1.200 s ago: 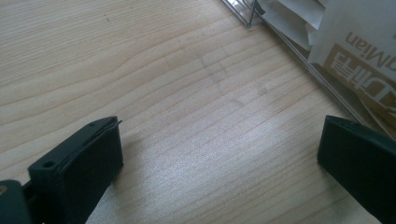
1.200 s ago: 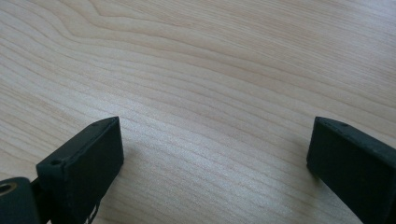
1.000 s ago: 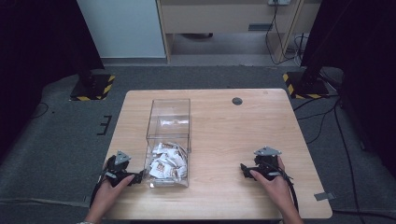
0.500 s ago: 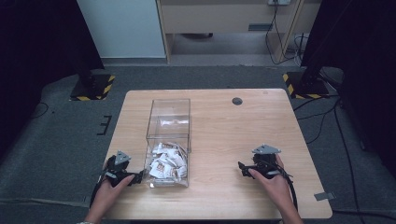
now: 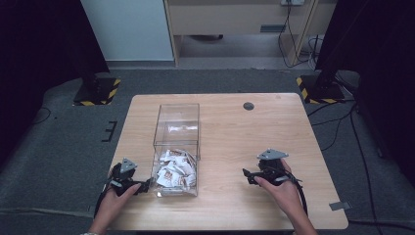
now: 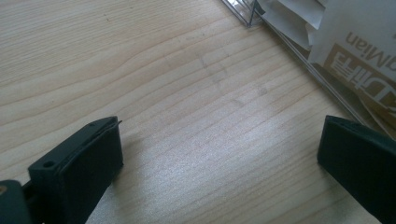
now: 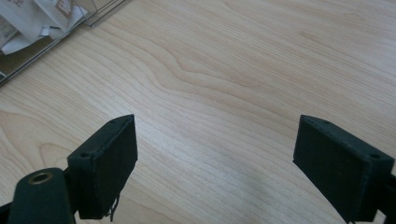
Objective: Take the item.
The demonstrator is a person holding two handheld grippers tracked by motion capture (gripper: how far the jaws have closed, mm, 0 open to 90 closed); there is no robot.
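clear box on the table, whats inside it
The clear box holds a loose heap of white sachets with brown print, piled at its near end; the far end looks bare. Sachets lower in the heap are covered by those on top, so their number can't be told.

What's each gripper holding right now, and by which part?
Nothing. The left gripper and right gripper both stand open over bare table; the right's jaws have just been closing, nothing between them. The packets lie in the clear box.
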